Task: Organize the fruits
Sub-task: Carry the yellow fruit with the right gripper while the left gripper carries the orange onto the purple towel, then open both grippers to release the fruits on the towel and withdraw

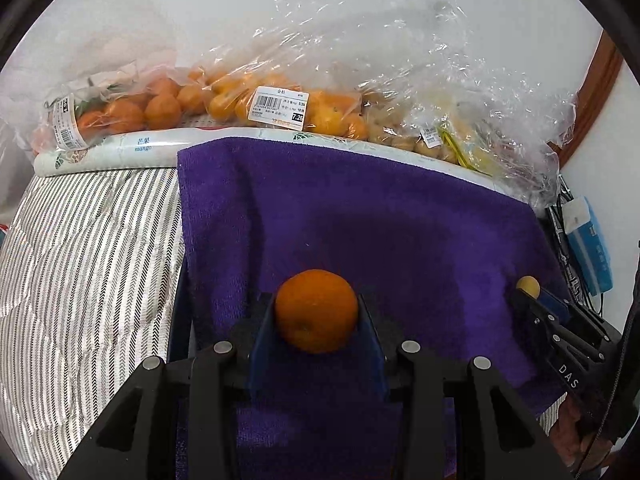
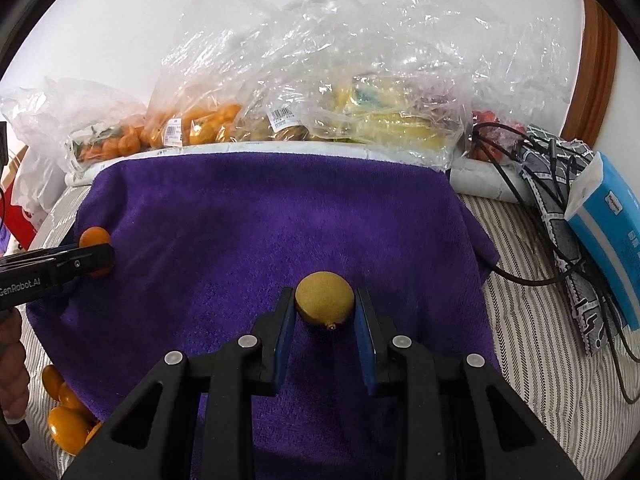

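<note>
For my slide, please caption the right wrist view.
Right gripper holds a longan above the purple towel.

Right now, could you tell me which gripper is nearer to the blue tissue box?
Right. The right gripper sits mid-towel, the tissue box on its right; the left gripper is farther away.

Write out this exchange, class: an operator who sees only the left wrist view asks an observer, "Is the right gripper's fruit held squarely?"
Observer: Yes. The right gripper is shut on a round tan fruit, one pad on each side, its small nub towards the camera.
Operator: Any loose fruit that I cannot see?
Observer: Several small orange fruits lie on the striped cover, just off the towel's left edge.
</note>
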{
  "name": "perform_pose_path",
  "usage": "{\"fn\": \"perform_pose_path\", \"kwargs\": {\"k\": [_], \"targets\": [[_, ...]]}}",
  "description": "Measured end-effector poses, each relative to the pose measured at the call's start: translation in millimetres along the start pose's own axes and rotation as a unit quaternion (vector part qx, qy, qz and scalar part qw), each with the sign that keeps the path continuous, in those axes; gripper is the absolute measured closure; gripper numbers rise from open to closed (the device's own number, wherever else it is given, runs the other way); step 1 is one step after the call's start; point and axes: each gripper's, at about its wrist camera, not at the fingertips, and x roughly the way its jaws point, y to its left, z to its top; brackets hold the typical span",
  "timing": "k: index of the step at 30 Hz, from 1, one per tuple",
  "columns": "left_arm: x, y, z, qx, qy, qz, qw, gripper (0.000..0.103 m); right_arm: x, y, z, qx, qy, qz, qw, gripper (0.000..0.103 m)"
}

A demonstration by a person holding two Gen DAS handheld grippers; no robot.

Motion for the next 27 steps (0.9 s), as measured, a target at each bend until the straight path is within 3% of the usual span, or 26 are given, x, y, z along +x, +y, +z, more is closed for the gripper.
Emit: {"fn": "perform_pose_path", "kwargs": {"k": [8,10,12,13,21,27], "targets": [[-2,-3,0,0.005,0.006,0.006,1.0,0.064,-1,1,0,-0.005,-0.002,-0.001,1.0,0.071],[-3,-4,0,0.006,0.009,0.006,0.9999,0.062,-2,1,0,-0.002,-0.004,0.0,1.0,0.063],[-5,-5,-1,0.008,0.009,0.005,0.9999,0.054,-5,1,0,0.004,-0.004,0.0,1.0,0.046],[-7,-6,-1,0.01,0.007,0.006,0.9999,0.05,-6,0,0,0.007,-0.005,0.002,1.0,0.043],[-35,-12,-8,0.012,-0.013,0.013,0.9998,0.045,-33,14,1,-0.008,-0.035,-0.006,0.999,0.042],[-65,-15,-19,0.011,-0.033,0.011,0.9993,0.045,-69,23,-7,-0.024,-0.065,-0.04,0.997,0.042]]}}
